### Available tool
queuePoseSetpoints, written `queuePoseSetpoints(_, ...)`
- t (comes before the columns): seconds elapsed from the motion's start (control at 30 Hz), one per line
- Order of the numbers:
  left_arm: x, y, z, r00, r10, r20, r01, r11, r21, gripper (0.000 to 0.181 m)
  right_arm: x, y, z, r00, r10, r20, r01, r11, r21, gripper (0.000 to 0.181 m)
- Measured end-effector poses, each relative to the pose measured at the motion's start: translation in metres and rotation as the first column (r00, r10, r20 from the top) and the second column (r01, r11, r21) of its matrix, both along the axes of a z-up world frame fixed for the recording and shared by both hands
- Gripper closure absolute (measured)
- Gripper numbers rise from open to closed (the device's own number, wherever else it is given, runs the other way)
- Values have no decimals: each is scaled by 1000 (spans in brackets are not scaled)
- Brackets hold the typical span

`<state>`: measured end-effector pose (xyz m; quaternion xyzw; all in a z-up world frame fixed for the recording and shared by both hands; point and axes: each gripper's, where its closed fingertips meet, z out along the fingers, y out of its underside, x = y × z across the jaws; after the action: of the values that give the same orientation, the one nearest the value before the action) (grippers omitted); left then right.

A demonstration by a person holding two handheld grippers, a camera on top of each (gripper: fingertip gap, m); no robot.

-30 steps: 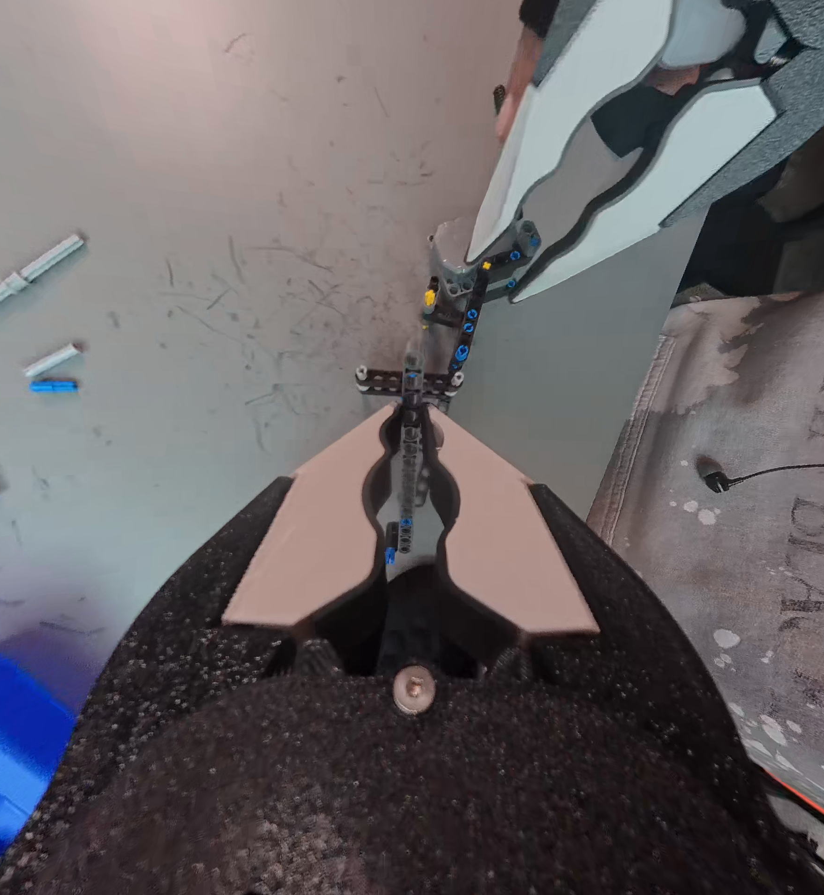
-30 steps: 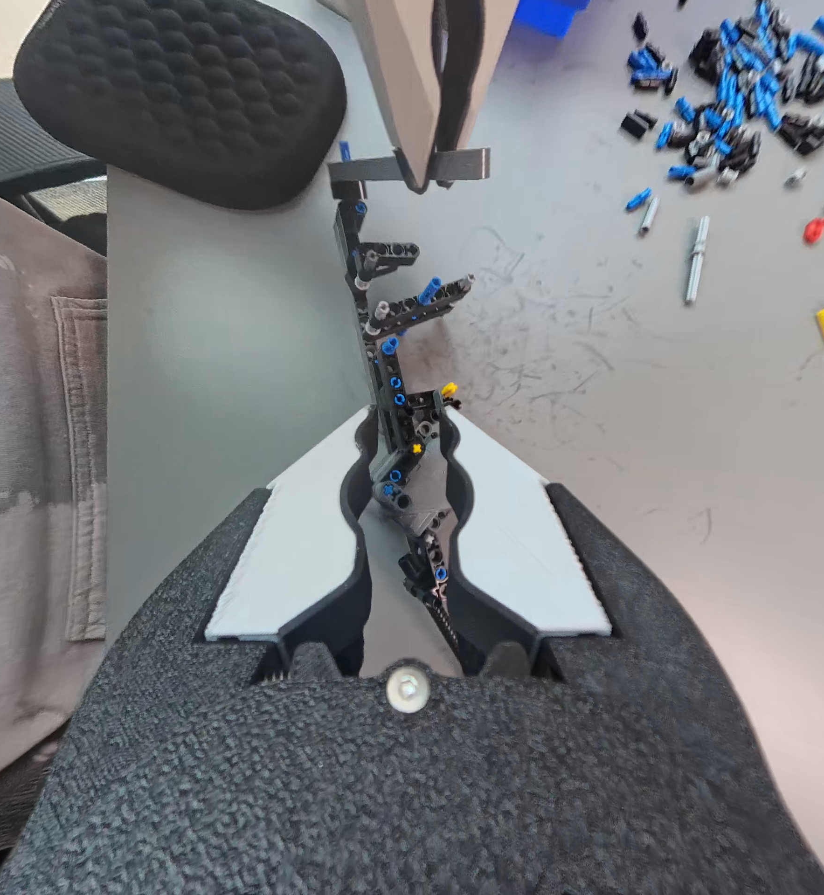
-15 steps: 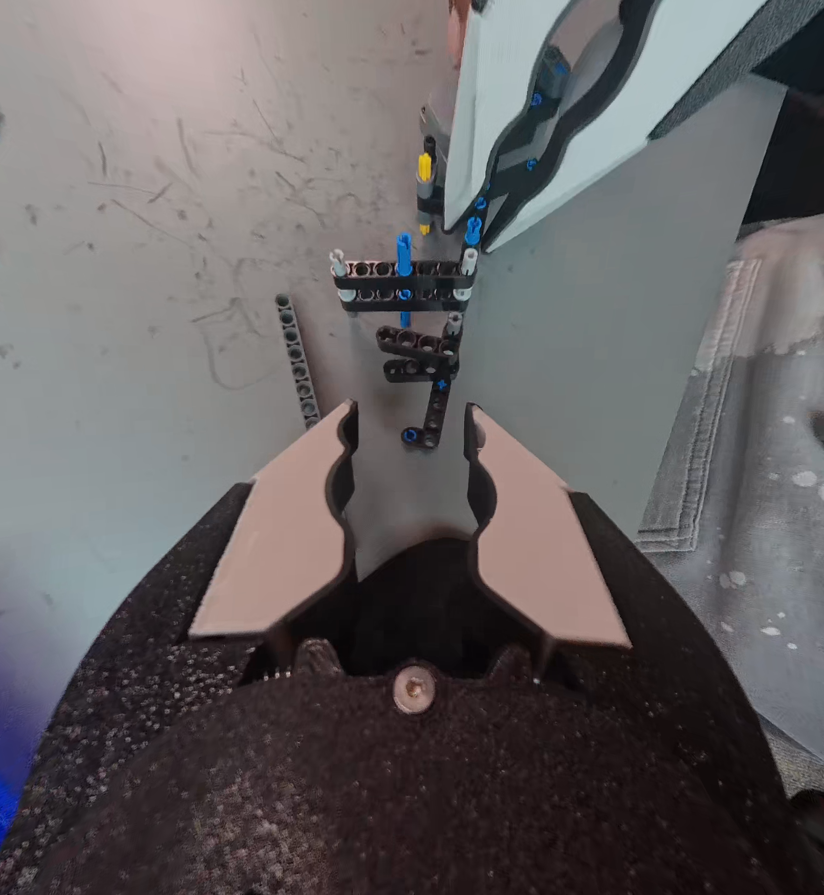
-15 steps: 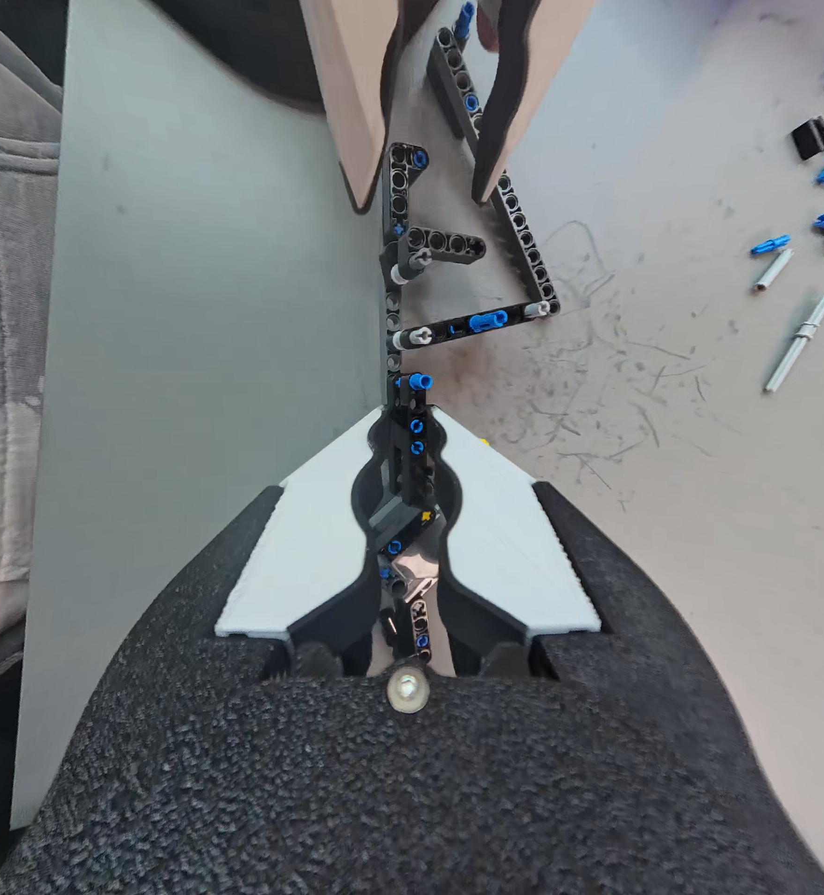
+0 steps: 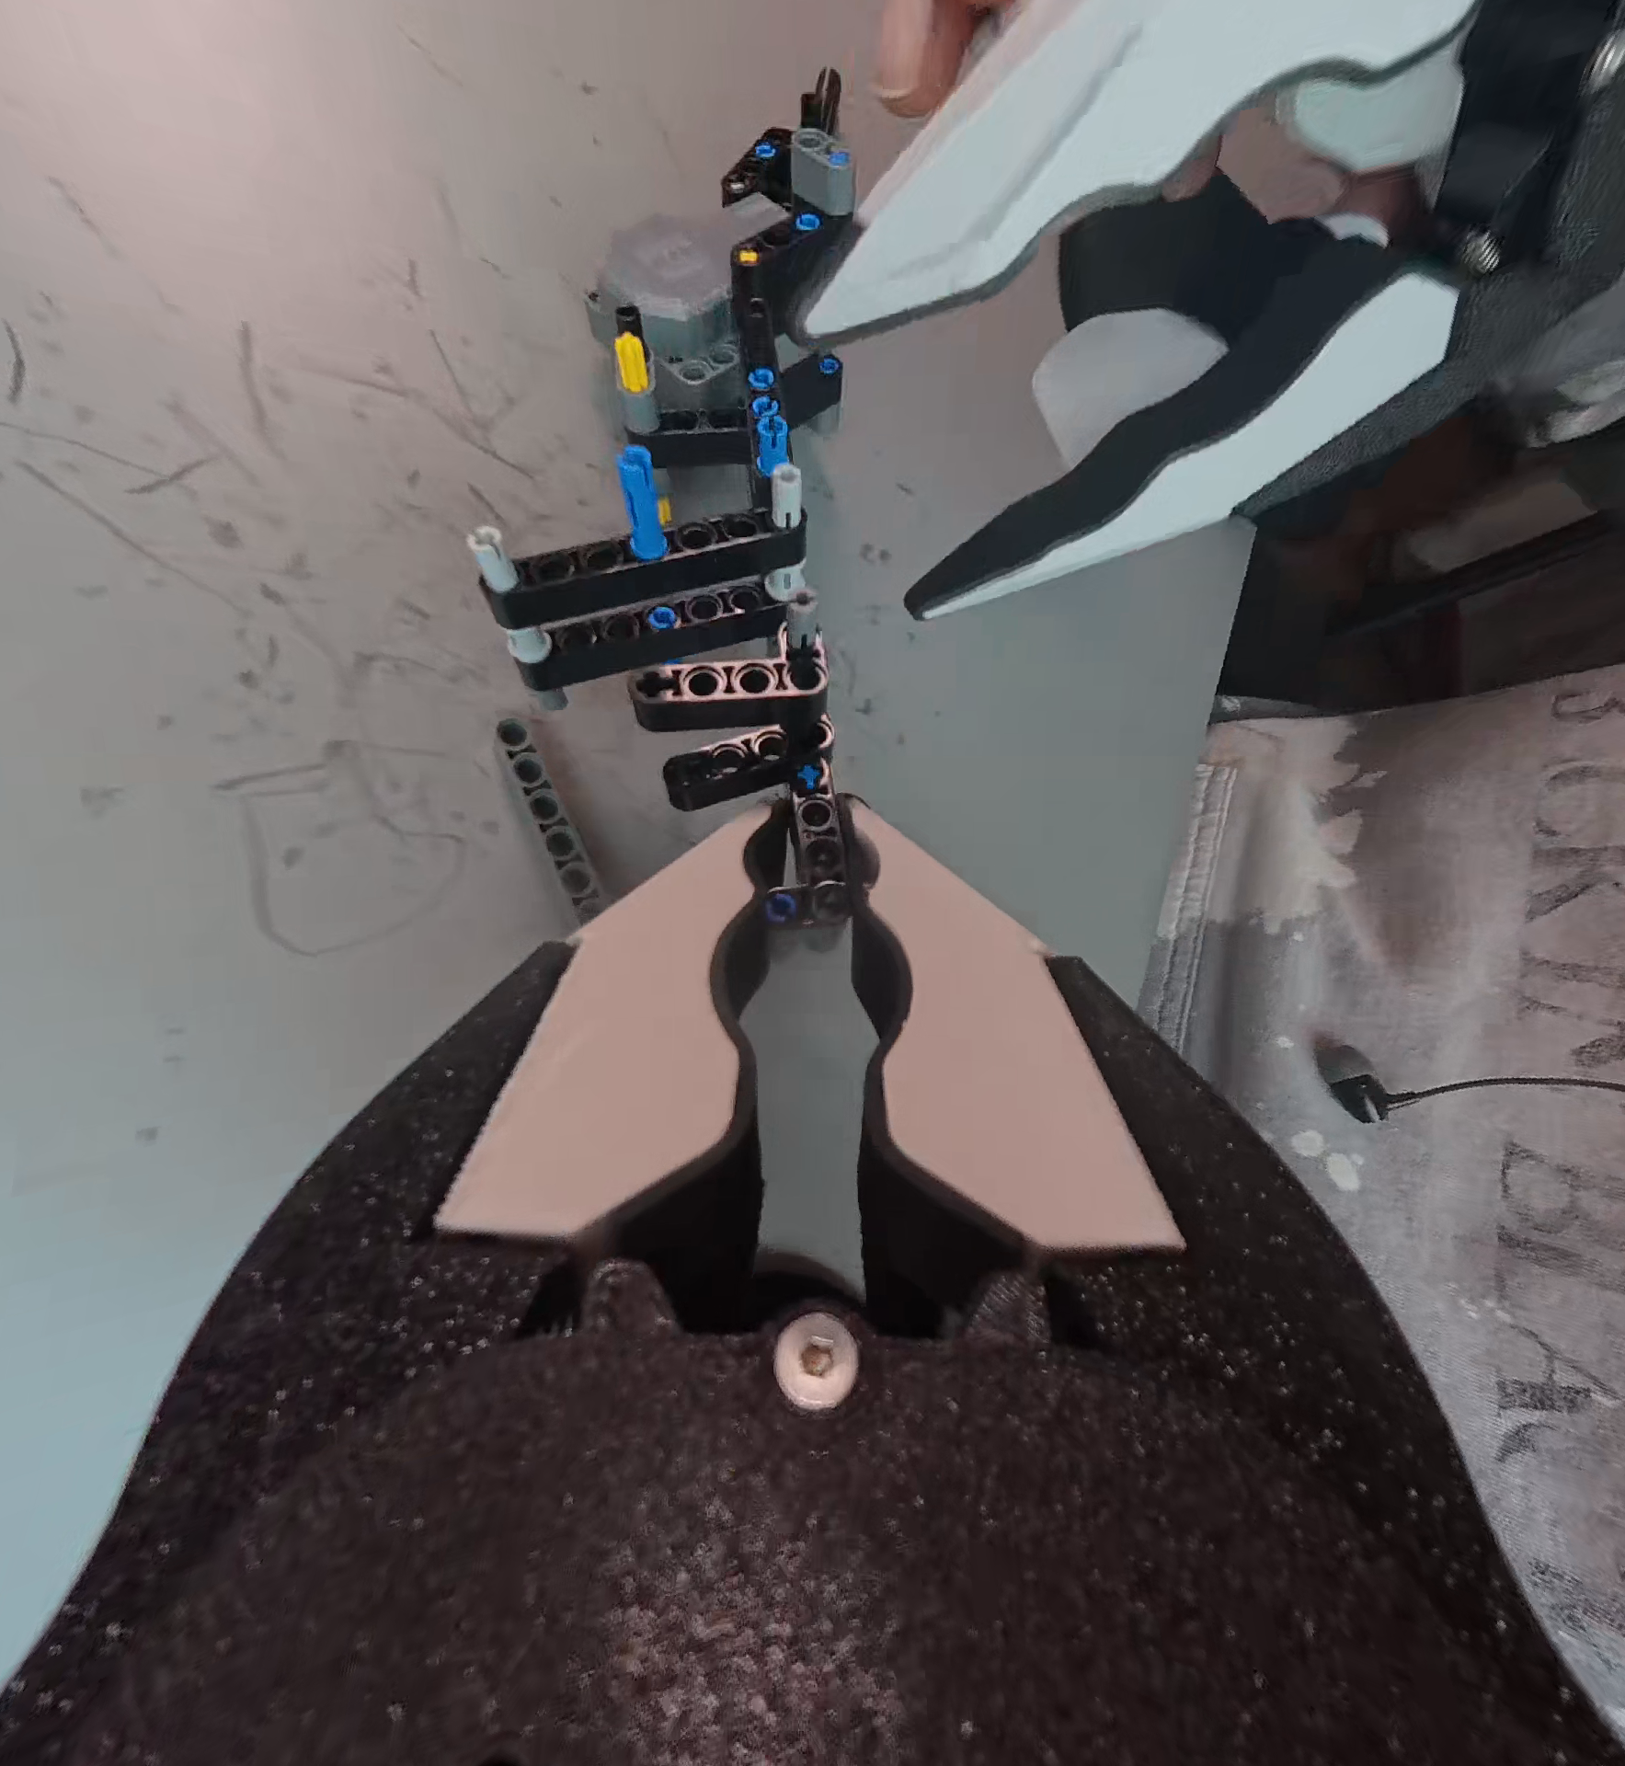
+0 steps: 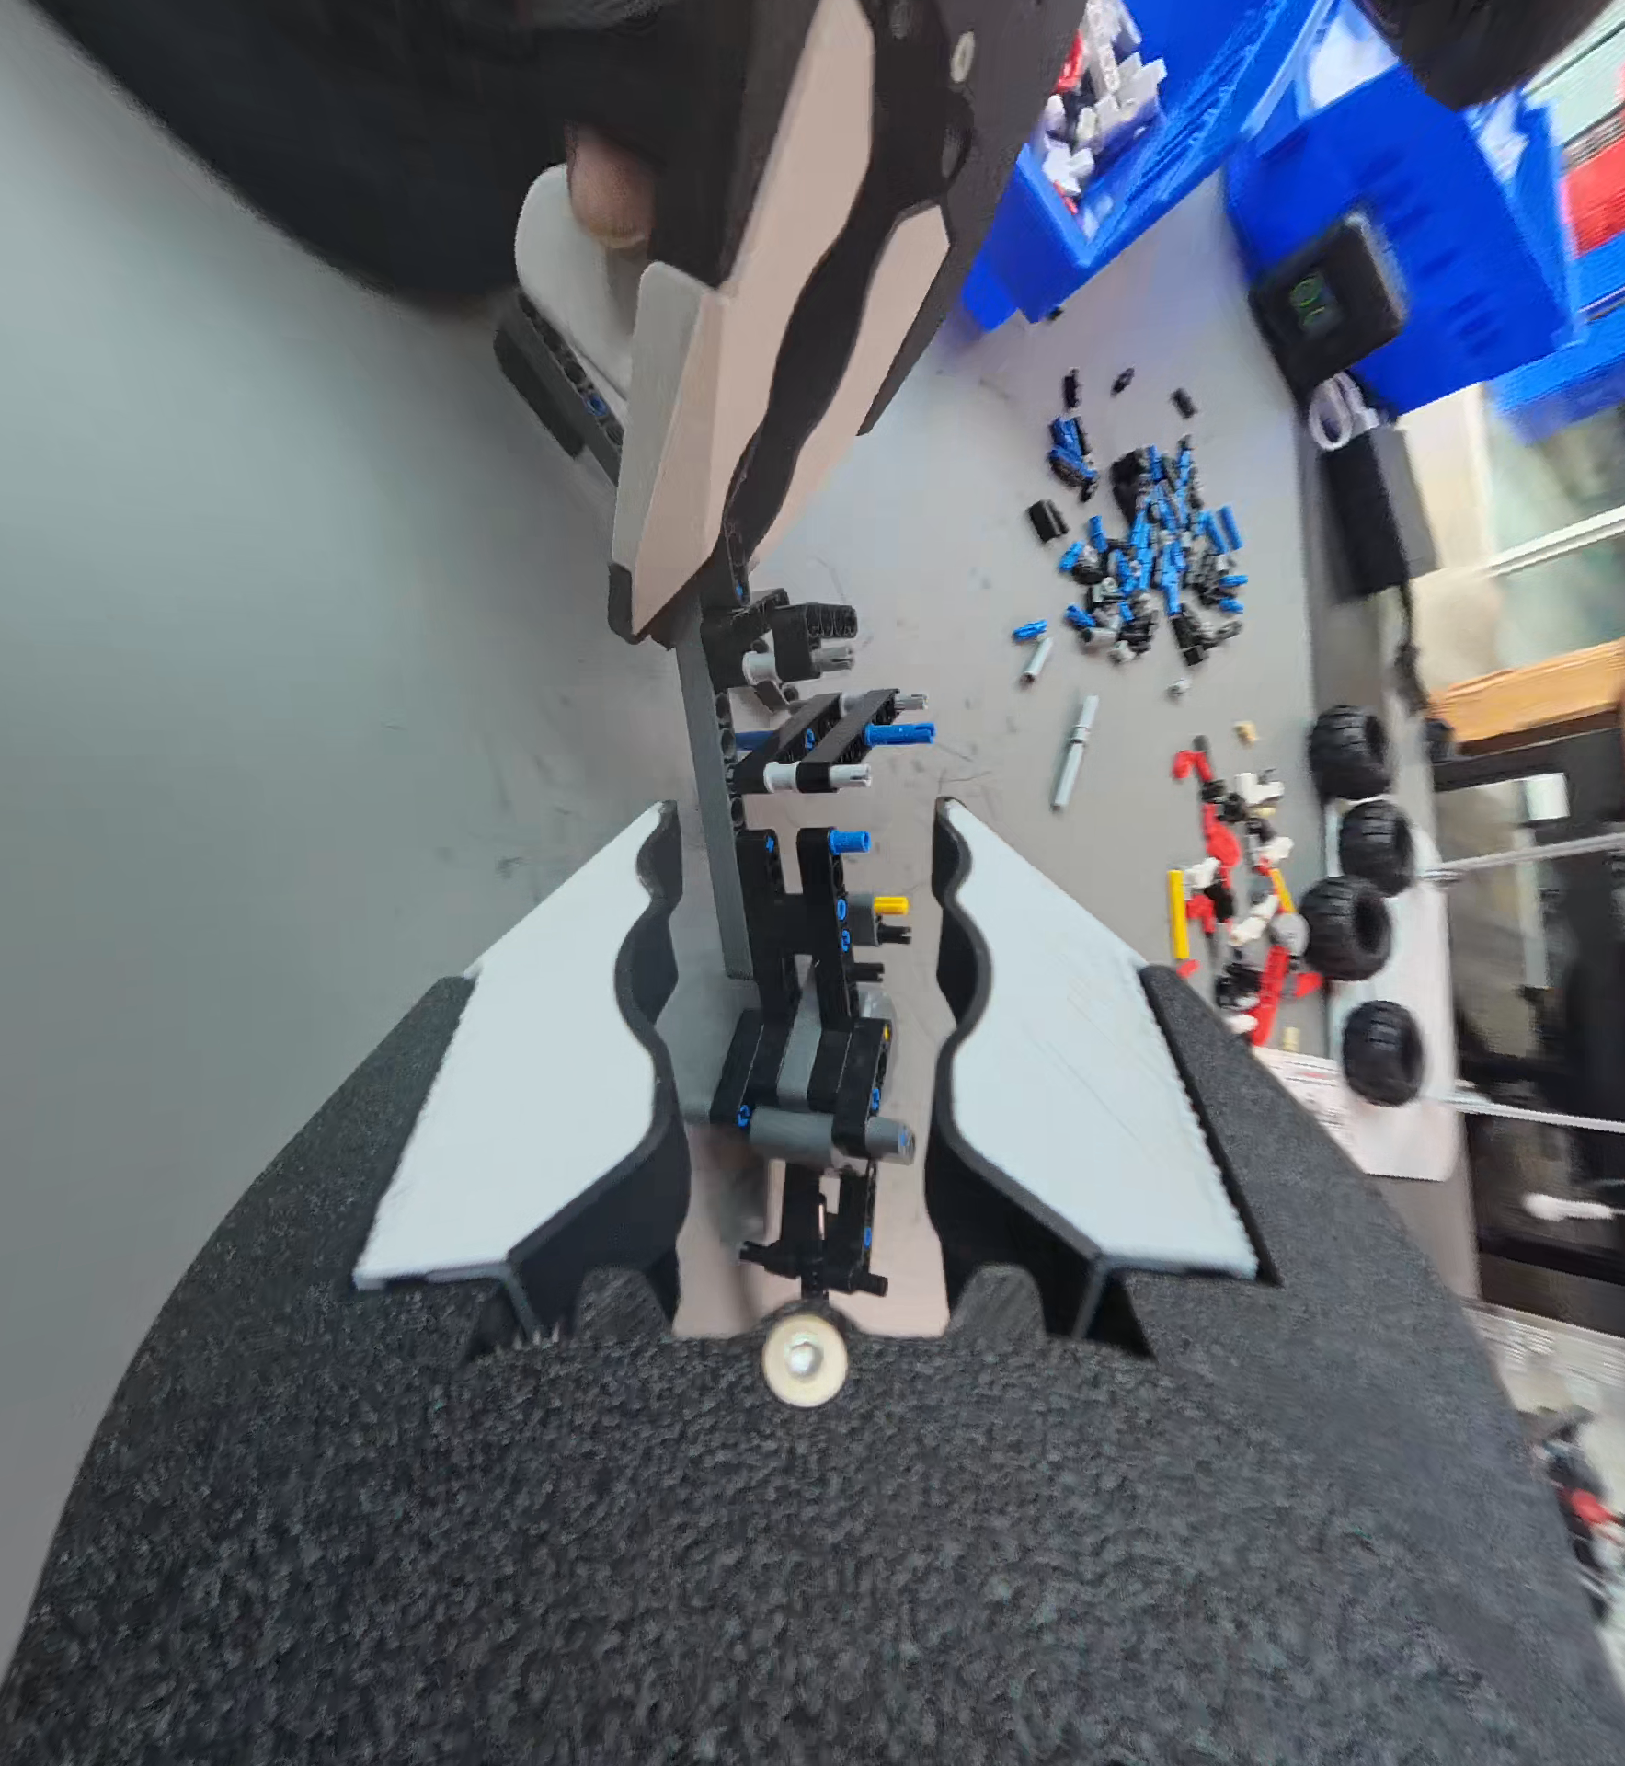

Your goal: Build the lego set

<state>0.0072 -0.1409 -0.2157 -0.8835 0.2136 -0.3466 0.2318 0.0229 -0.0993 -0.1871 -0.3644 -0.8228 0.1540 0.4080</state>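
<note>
A lego assembly (image 5: 655, 573) of black beams with blue, grey and yellow pins and a grey block is held just above the grey table (image 5: 216, 478). My left gripper (image 5: 810, 824), with tan fingers, is shut on the black beam at the assembly's near end. My right gripper (image 5: 861, 463), with pale fingers, is open at the assembly's far end. In the right wrist view the assembly (image 6: 808, 956) sits between my right gripper's (image 6: 803, 812) spread fingers, apart from both. The left gripper (image 6: 684, 592) grips its far end. A loose grey beam (image 5: 550, 822) lies on the table.
A pile of small blue, black and grey pins (image 6: 1143, 564), a grey axle (image 6: 1076, 750), red, white and yellow parts (image 6: 1238, 898) and black tyres (image 6: 1353, 927) lie to the right. Blue bins (image 6: 1171, 162) stand behind. The table edge and a person's grey clothing (image 5: 1458, 1051) are close by.
My left gripper let go of the grey beam, which now lies on the table, then shut on the assembly's end. My right gripper opened and released the assembly.
</note>
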Motion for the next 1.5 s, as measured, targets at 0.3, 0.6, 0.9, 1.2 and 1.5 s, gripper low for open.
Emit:
queuePoseSetpoints(0.3, 5, 3, 5, 995, 31, 90, -22, 995, -100, 170, -13, 7, -17, 989, 25, -144, 19, 954, 298, 136)
queuePoseSetpoints(0.6, 4, 4, 12, 988, 30, 150, -6, 987, -158, 170, -14, 10, -18, 991, 71, -115, -23, 925, 379, 134)
queuePoseSetpoints(0.9, 3, 6, 13, 983, 57, 173, -22, 980, -199, 171, -16, 10, -16, 989, 13, -148, 47, 917, 396, 136)
queuePoseSetpoints(1.2, 3, 7, 7, 981, 83, 174, -35, 965, -259, 170, -18, 10, -20, 994, 28, -109, 36, 841, 540, 135)
queuePoseSetpoints(1.5, 6, 10, 8, 975, 107, 196, -51, 962, -269, 170, -15, 13, -22, 996, -32, -85, 75, 816, 573, 139)
